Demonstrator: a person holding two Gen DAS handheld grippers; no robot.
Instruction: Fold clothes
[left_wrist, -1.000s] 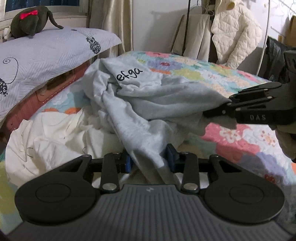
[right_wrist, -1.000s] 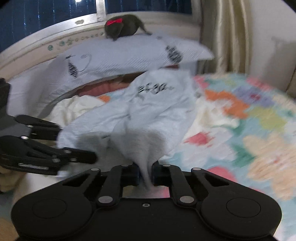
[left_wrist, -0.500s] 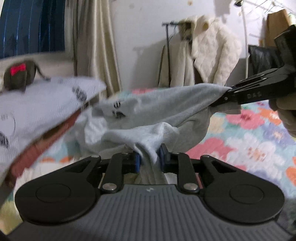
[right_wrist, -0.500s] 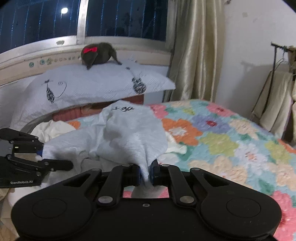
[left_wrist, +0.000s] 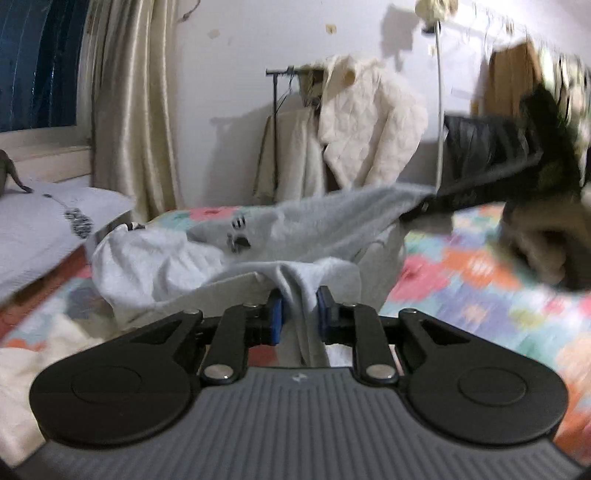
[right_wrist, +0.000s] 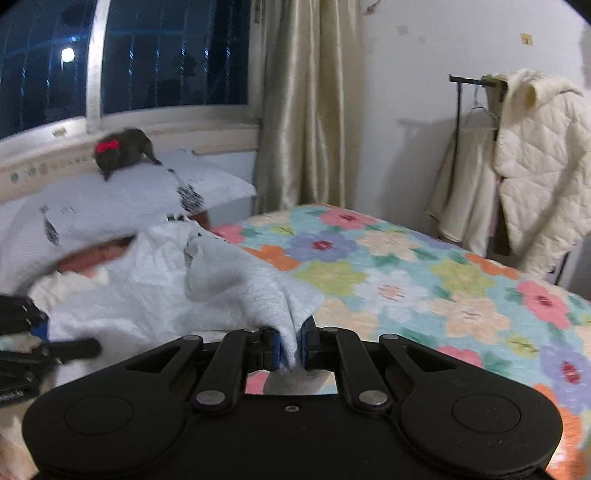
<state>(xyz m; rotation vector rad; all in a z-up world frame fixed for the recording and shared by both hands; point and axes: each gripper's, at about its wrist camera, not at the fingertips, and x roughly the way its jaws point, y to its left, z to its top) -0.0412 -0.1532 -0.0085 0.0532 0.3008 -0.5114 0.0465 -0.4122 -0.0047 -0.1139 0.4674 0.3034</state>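
I see the grey garment as a pale heather-grey knit with dark printed lettering on it, too creased and blurred for me to read; it is bunched and stretched between my two tools, raised over the bed with its floral quilt, its far end sagging back toward the pillow at the head of the bed; from the right wrist view the same garment shows wrinkled folds and one corner drawn down into a point; my left gripper has its jaws drawn nearly together, the blue pads pressing a gathered fold of the grey fabric from both sides, with a tail of cloth hanging below them; my right gripper has its jaws closer still, pinching the pointed corner of the garment between its own blue pads, a little cloth showing beneath; in the left wrist view the right gripper comes in from the right edge, motion-blurred, with the upper edge of the garment running taut into its tip; in the right wrist view the left gripper sits at the left edge, touching the garment's side; a cream cloth lies on the bed under the garment's near end; a dark plush toy with a red bow rests on the pillow; a cream quilted jacket hangs on a rack beyond the bed, beside the curtain and window.
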